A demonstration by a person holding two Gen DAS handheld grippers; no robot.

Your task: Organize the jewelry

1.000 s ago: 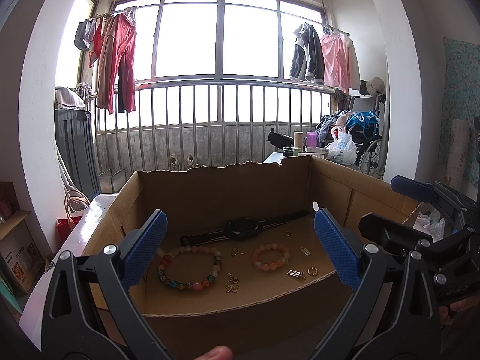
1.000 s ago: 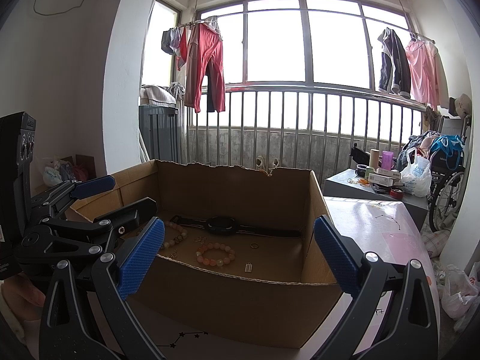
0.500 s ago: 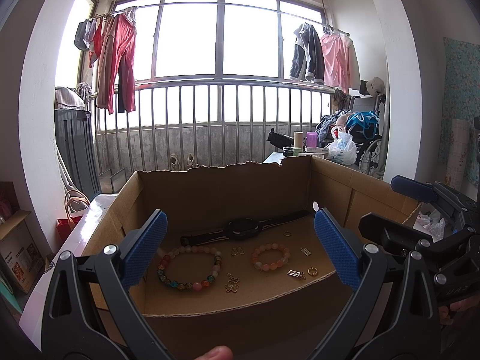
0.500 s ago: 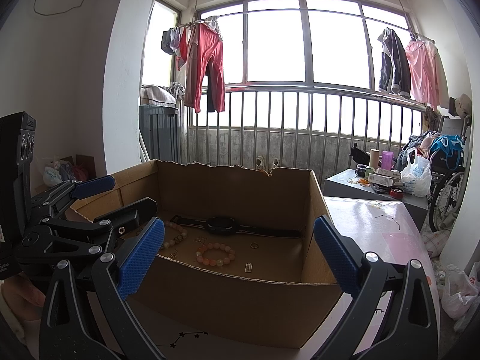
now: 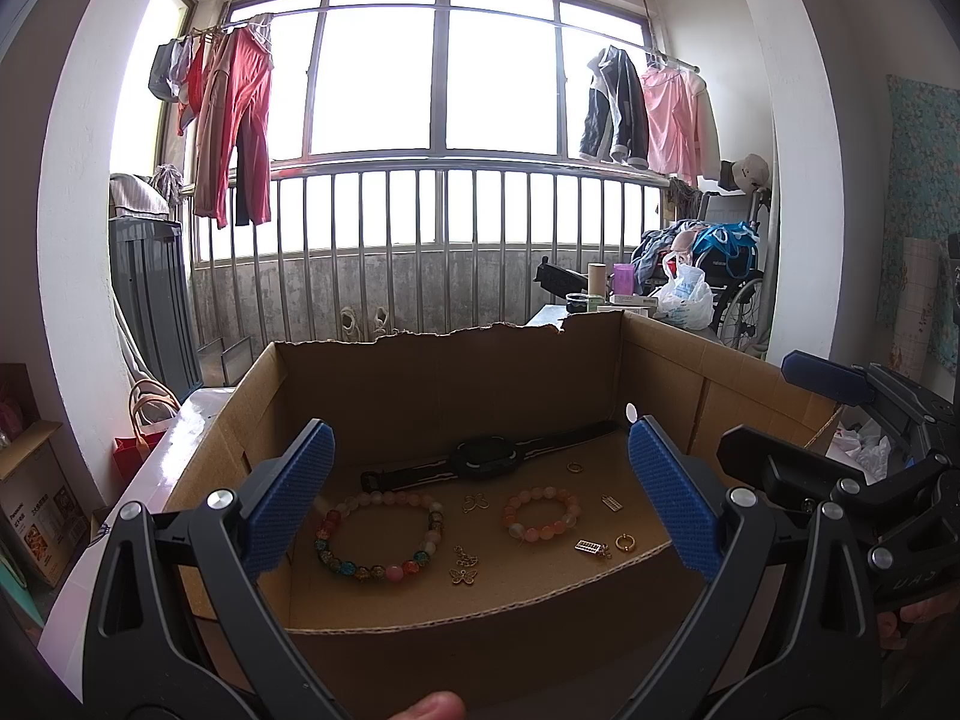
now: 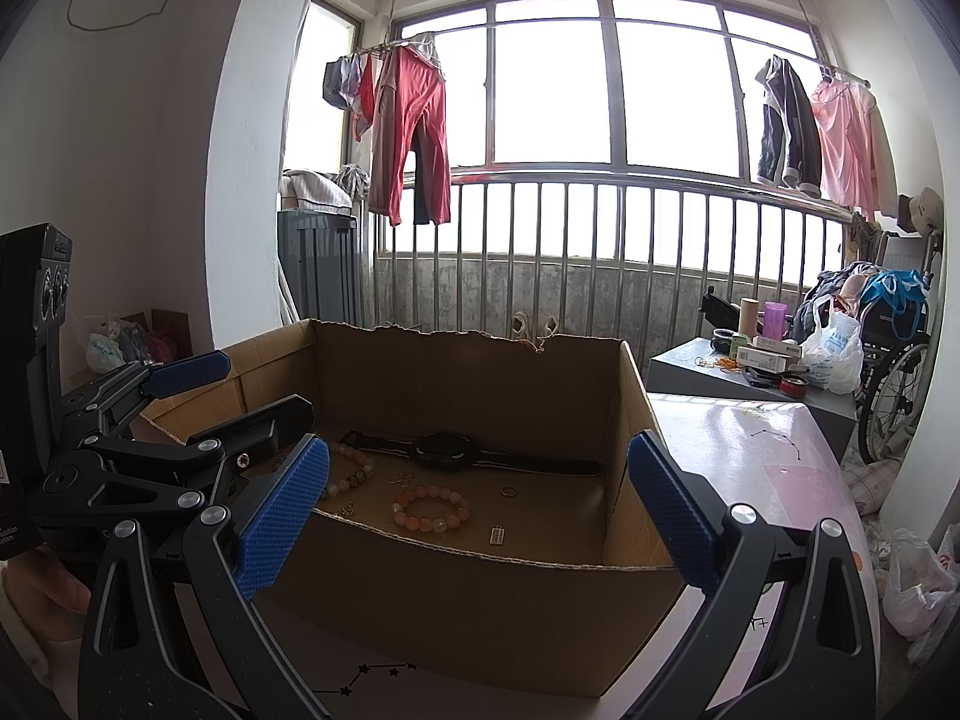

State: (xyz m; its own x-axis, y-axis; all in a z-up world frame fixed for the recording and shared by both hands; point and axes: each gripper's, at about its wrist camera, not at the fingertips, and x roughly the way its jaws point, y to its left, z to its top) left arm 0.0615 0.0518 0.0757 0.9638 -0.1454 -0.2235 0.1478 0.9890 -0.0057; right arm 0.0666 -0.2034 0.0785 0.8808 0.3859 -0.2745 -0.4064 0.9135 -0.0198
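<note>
Left hand-held gripper [image 5: 480,501]: wide, holding nothing.
Right hand-held gripper [image 6: 477,507]: wide, holding nothing.
Box [image 5: 432,384]: on counter [image 6: 774,456].
Watch [image 5: 483,461]: box floor, 12 o'clock.
Bracelets [image 5: 379,535]: 6 o'clock of watch.

I see red clothes [image 6: 414,132] hanging by the window railing [image 6: 600,228]; a wheelchair [image 6: 894,372] stands right; a grey side table [image 6: 750,384] carries clutter.

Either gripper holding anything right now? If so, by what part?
Nothing is held. The left gripper and right gripper are both open and empty, in front of the cardboard box; the jewelry lies on its floor.
</note>
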